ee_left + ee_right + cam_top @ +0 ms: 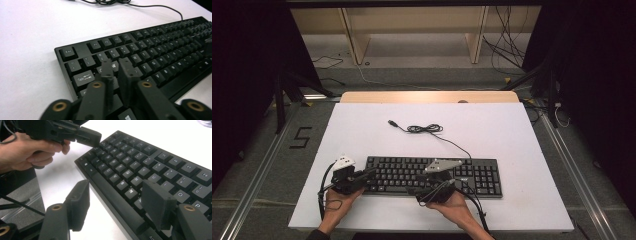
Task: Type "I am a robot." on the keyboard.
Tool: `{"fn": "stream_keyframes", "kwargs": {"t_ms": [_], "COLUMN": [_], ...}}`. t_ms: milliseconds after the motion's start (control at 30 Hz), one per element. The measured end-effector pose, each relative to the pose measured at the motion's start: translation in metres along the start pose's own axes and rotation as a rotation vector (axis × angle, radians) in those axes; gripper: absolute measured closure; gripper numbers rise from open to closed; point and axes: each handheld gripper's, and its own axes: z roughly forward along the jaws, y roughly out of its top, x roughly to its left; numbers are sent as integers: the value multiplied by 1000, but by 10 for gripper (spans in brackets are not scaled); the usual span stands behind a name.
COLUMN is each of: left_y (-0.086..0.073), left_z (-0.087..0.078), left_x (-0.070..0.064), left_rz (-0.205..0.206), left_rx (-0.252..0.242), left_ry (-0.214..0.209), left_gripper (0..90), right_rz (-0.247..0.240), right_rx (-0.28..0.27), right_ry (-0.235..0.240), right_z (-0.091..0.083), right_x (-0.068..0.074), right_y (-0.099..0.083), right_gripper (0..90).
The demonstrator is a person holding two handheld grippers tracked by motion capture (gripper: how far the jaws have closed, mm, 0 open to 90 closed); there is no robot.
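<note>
Right gripper view: keyboard (140, 170) cut off.

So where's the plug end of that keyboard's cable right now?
In the high view, the cable's plug lies loose on the white table, beyond the keyboard and left of the cable's coiled bundle, plugged into nothing.

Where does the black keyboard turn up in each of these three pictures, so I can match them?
High view: the keyboard lies across the lower middle of the white table, between the left gripper and the right gripper.
Left gripper view: it runs from centre left to the right edge.
Right gripper view: it fills the centre and right.
Shared landmark: the keyboard's left end.
</note>
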Motion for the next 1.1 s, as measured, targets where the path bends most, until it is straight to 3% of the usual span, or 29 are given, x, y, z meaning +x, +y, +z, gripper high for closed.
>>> {"fn": "stream_keyframes", "kwargs": {"t_ms": [167,1100], "left_y": [0,0], "left_z": [3,15], "left_x": [0,-3], "left_rz": [8,21], "left_rx": [17,82], "left_ry": [7,5], "left_gripper": [887,889], "right_rz": [-1,-10], "right_rx": [-6,-9], "right_ry": [4,5], "right_z": [-1,-4], "right_x": [1,2], "right_y": [0,-2], "right_gripper": [391,379]}}
